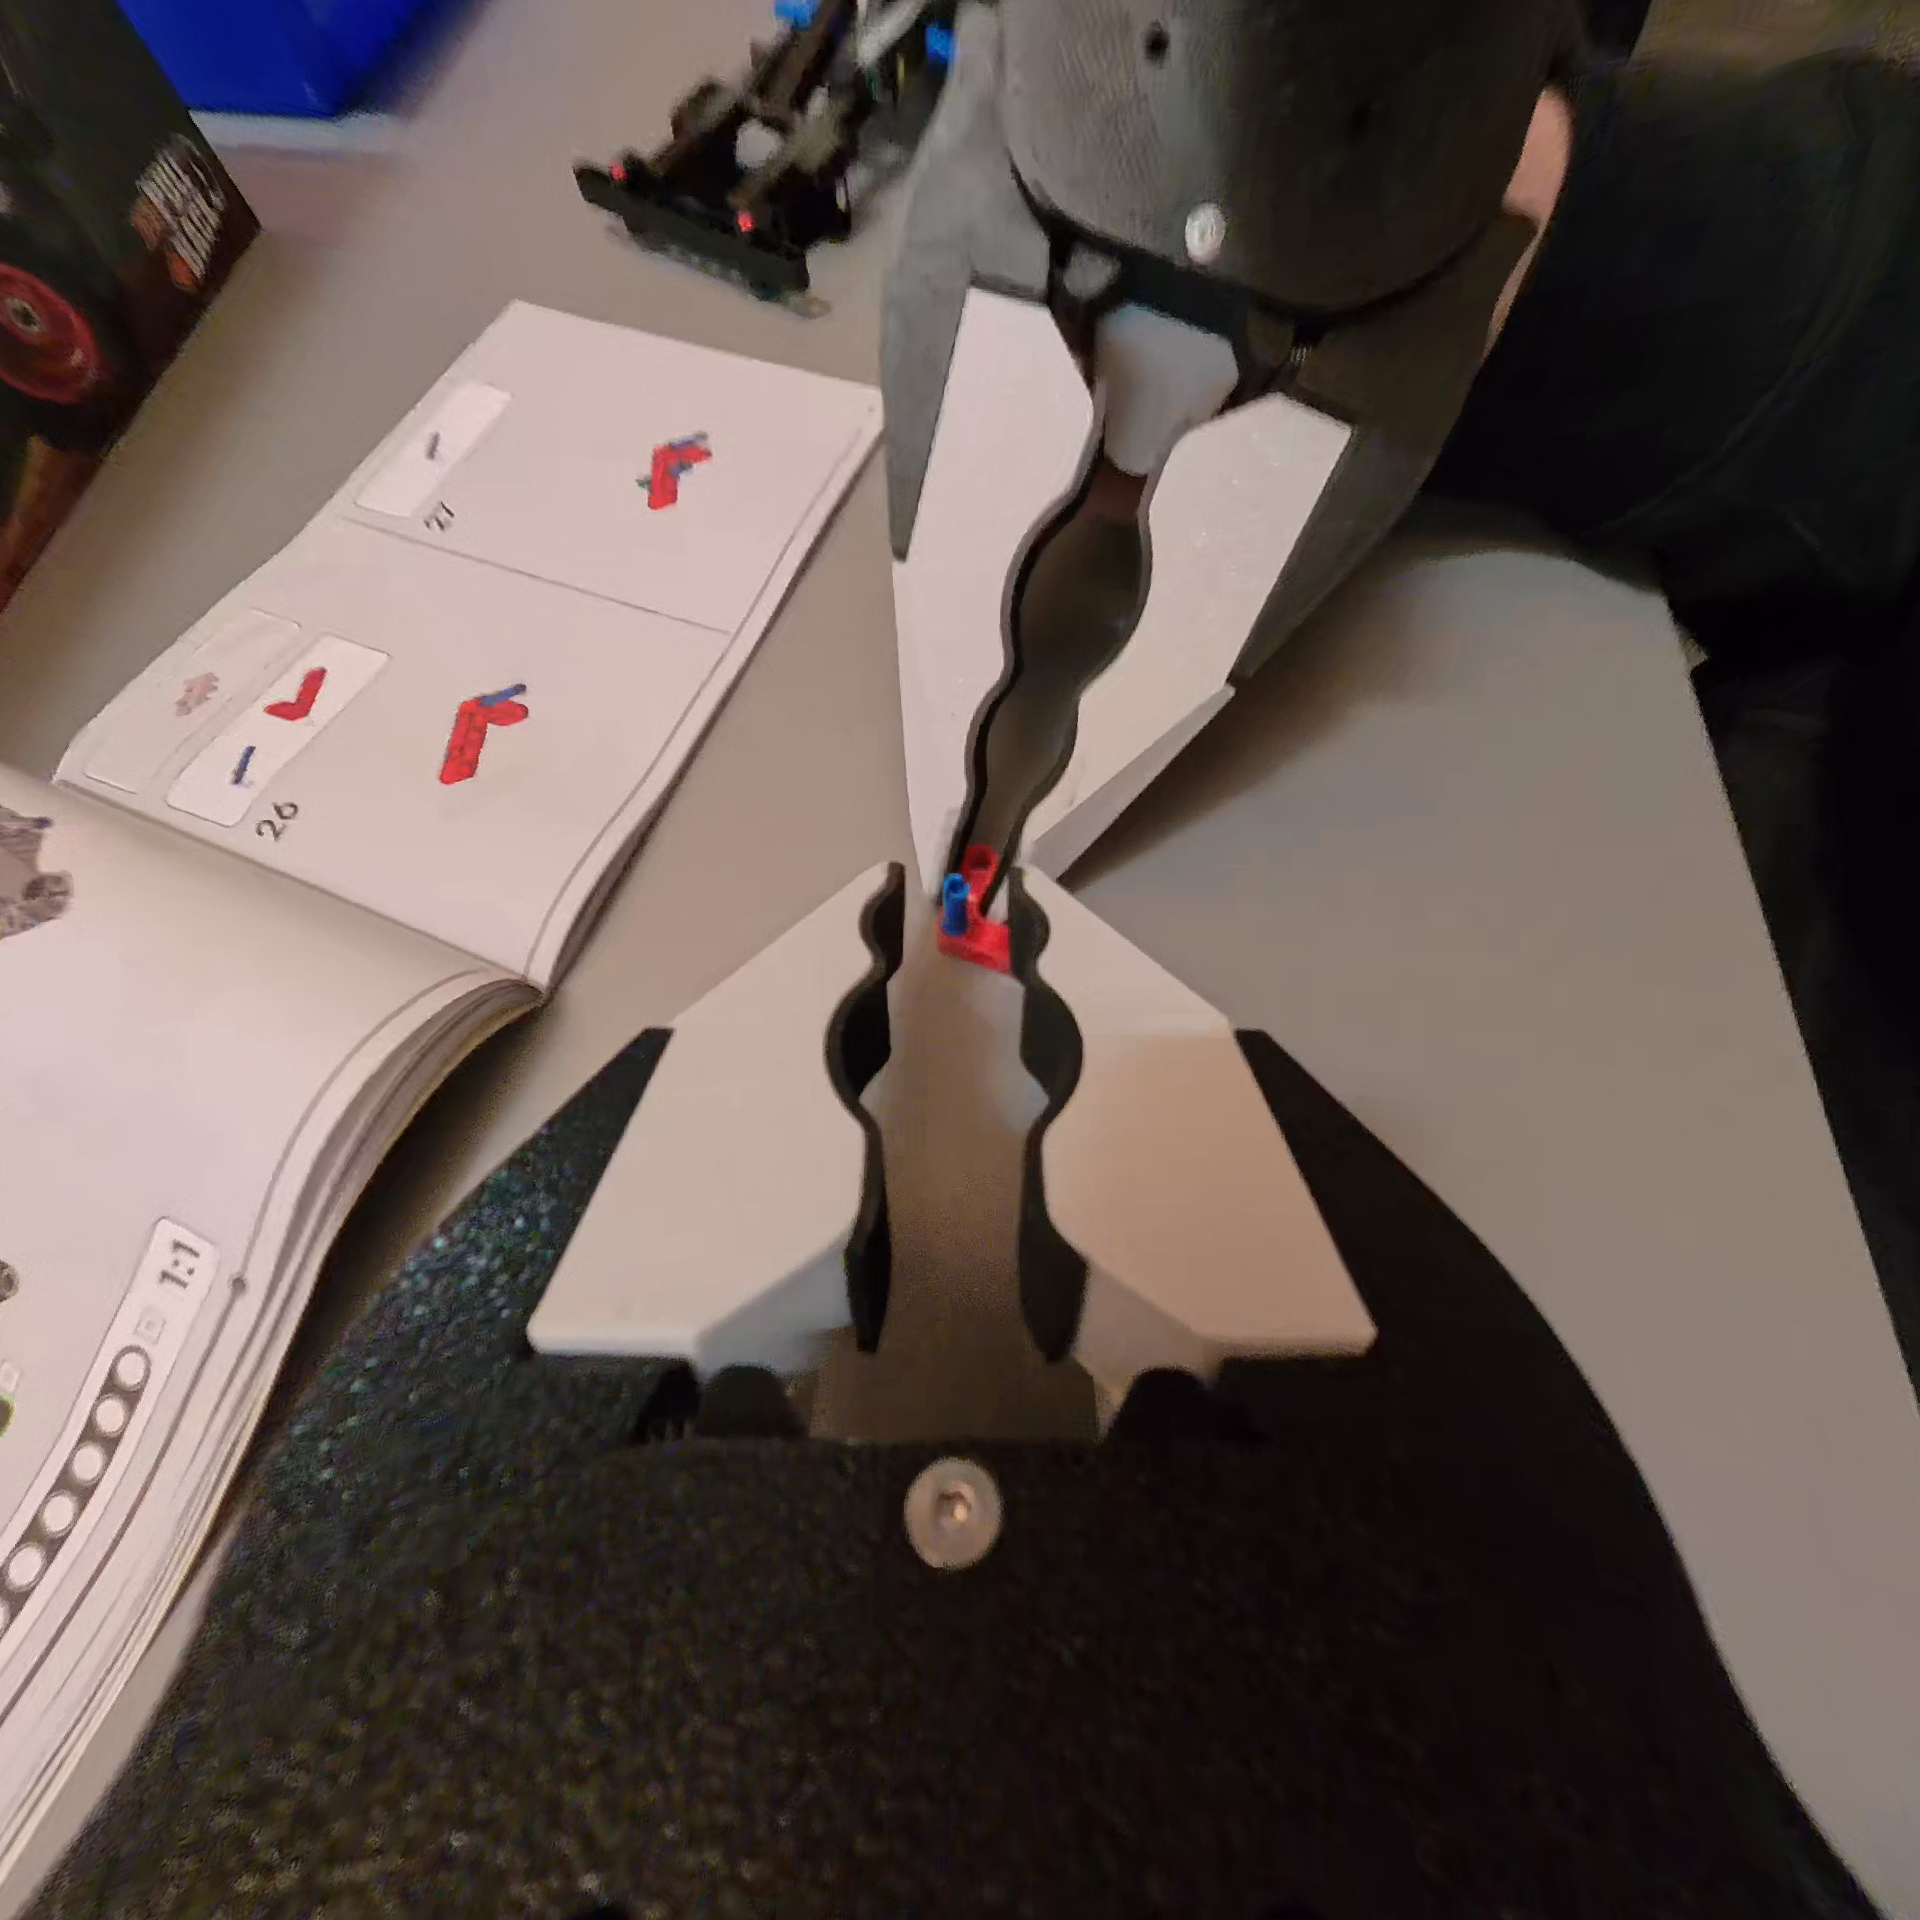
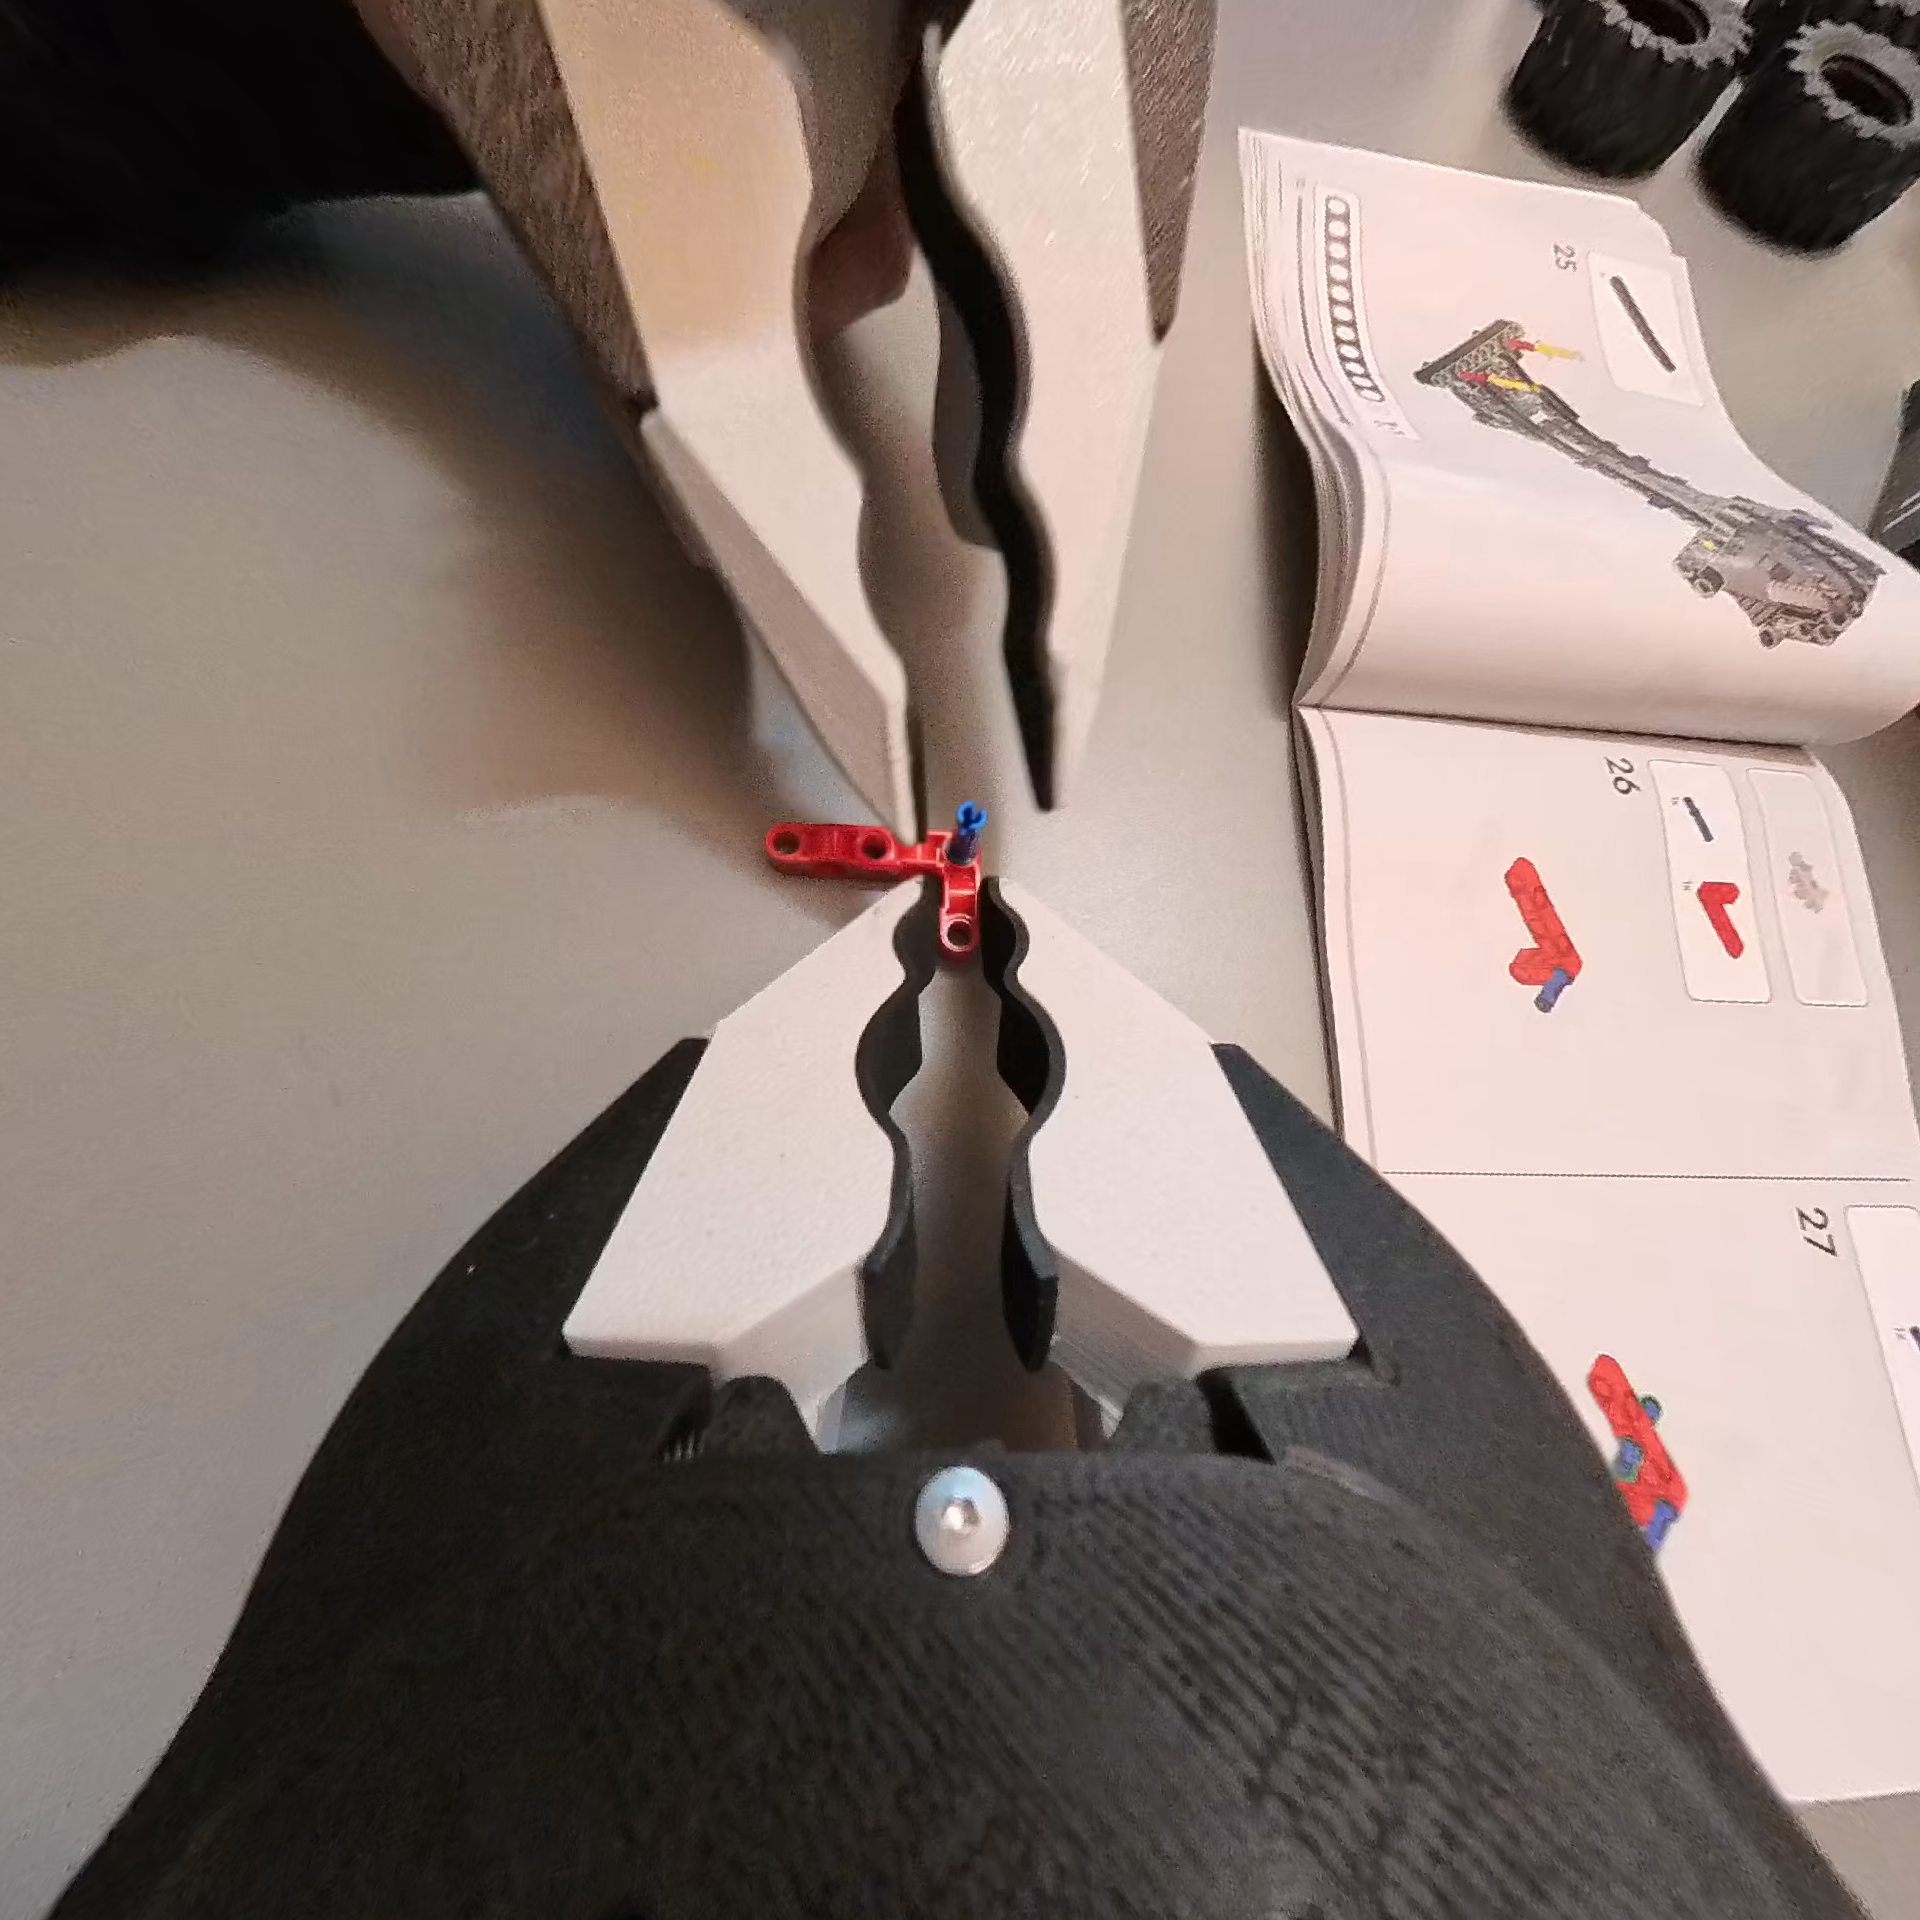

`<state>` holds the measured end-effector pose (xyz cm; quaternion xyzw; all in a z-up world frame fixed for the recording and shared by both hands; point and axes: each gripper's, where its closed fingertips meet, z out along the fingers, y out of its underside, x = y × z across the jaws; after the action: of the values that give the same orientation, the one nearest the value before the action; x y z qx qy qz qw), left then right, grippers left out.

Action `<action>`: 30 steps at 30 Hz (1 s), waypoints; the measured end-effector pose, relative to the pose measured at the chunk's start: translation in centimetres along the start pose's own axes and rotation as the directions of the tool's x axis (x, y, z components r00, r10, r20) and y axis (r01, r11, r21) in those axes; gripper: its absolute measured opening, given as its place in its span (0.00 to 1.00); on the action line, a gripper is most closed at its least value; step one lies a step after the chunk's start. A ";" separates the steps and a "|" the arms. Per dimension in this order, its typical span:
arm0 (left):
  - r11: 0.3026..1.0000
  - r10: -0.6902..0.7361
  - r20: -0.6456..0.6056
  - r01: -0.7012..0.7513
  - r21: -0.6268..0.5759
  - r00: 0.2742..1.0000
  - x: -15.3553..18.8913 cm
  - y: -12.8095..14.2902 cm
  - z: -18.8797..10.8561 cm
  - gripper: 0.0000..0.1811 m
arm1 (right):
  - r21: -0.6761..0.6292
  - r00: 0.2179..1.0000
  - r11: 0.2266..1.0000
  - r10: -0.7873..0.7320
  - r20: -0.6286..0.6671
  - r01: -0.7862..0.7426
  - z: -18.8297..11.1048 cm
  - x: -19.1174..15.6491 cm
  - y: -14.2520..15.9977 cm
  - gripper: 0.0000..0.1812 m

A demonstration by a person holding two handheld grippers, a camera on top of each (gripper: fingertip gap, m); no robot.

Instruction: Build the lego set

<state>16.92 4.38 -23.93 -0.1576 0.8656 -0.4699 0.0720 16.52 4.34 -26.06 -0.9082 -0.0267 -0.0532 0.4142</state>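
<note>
A red L-shaped lego beam (image 2: 831, 844) carries a blue pin (image 2: 966, 826) standing up at its corner. My right gripper (image 2: 956, 899) is shut on the beam's short arm (image 2: 961, 925) just above the grey table. It reaches in from the top of the left wrist view (image 1: 987, 847). My left gripper (image 1: 958, 883) faces it, slightly open, with its fingertips either side of the pin and beam (image 1: 971, 925). In the right wrist view the left gripper (image 2: 977, 810) has one tip against the beam. The other tip stands clear of the pin.
An open instruction booklet (image 1: 468, 675) lies on the table beside the grippers, also in the right wrist view (image 2: 1558, 935). A part-built black lego model (image 1: 727, 187), a dark box (image 1: 94, 291) and a blue bin (image 1: 291, 52) sit beyond. Black tyres (image 2: 1714, 94) stand past the booklet.
</note>
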 end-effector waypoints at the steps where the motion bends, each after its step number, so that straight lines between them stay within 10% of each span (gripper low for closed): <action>1: 0.999 -0.018 0.011 0.017 0.041 1.000 -0.4 -0.5 -0.3 0.10 | 0.000 1.000 1.000 -0.015 -0.016 0.015 0.0 0.0 0.0 0.03; 14: 0.915 -0.205 -0.045 0.208 0.346 0.978 -1.6 -3.5 -4.0 0.17 | 0.239 0.774 0.913 -0.119 -0.622 0.332 -5.1 4.2 -5.2 0.03; 30: 0.905 -0.198 -0.019 0.190 0.381 0.980 -1.5 -4.5 -3.4 0.05 | 0.220 0.687 0.841 -0.223 -0.692 0.494 -6.1 3.5 -7.0 0.03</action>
<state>18.34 5.28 -18.40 -0.2305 0.7372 -0.6321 0.0629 18.86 4.33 -16.42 -0.7085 -0.0747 -0.4352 0.5505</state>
